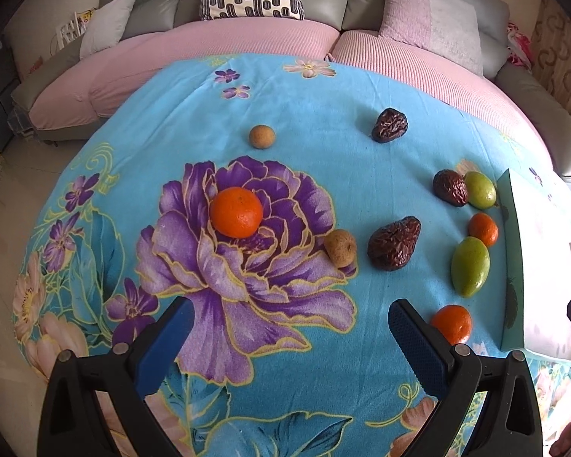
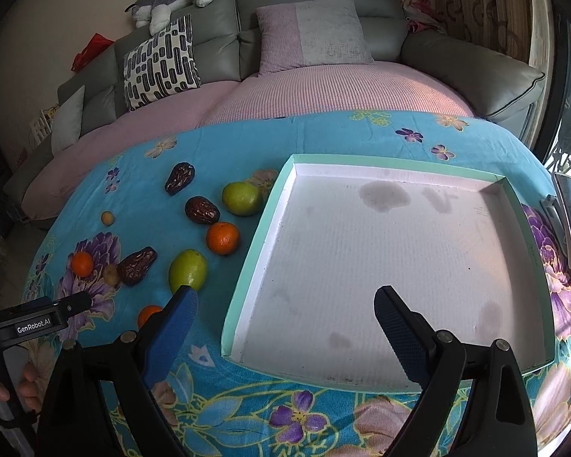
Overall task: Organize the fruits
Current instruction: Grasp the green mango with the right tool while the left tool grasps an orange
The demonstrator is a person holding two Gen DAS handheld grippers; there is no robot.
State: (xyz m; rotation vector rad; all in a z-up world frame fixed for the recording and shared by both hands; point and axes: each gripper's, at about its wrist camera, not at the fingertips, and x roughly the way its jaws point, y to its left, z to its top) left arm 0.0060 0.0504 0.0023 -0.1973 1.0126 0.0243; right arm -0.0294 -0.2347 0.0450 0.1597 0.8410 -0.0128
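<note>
Wrinkled dates (image 1: 394, 247), smooth round oranges (image 1: 236, 211) on floral cloth (image 1: 285, 106).

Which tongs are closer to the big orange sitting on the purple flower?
Left. The left tongs are open just short of the big orange, slightly to its right. The right tongs hang open over the tray's left rim, with other fruit between them and it.

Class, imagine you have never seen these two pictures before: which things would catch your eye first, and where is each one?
Probably the big purple flower printed on the turquoise cloth, with an orange sitting on it, in the left wrist view. Next, the wide, shallow white tray with a mint-green rim, empty, to the right of the scattered fruit. Both open grippers, left and right, frame the views.
</note>
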